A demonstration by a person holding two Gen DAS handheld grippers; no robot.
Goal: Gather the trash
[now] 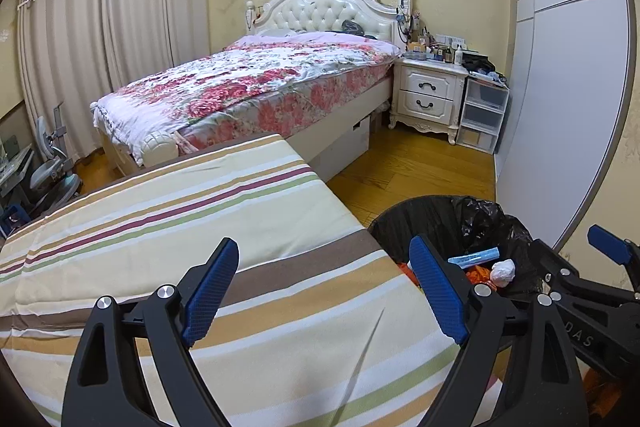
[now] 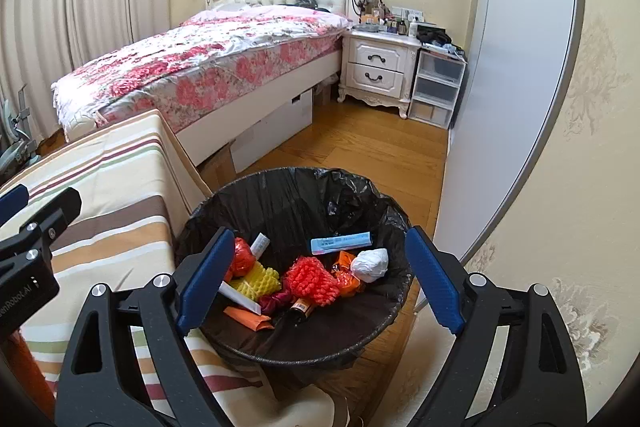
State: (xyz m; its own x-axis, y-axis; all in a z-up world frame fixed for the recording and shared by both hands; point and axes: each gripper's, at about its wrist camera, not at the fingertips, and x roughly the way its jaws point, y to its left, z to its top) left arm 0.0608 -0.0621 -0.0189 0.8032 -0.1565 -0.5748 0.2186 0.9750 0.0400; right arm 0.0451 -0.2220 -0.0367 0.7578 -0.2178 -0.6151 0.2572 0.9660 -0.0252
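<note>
A round bin with a black liner [image 2: 240, 199] stands on the wooden floor beside a striped-cloth surface [image 1: 200, 211]. Inside lie a blue box [image 2: 340, 242], a crumpled white paper ball [image 2: 372, 264], a red-orange net [image 2: 312, 281], a yellow foam piece [image 2: 258, 281] and other scraps. My right gripper [image 2: 320, 279] hovers above the bin, open, with nothing between its blue pads. My left gripper [image 1: 326, 293] stands open over the striped cloth's right edge, empty. In the left wrist view the bin [image 1: 424, 215] shows at the right, with the paper ball [image 1: 502, 271] and the blue box [image 1: 474, 257].
A bed with a floral cover [image 1: 256, 83] lies beyond the striped surface. A white nightstand [image 1: 428, 95] with clutter on top and a plastic drawer unit [image 1: 482, 115] stand against the far wall. A pale wardrobe [image 1: 560, 87] runs along the right. Curtains [image 1: 100, 39] hang at the left.
</note>
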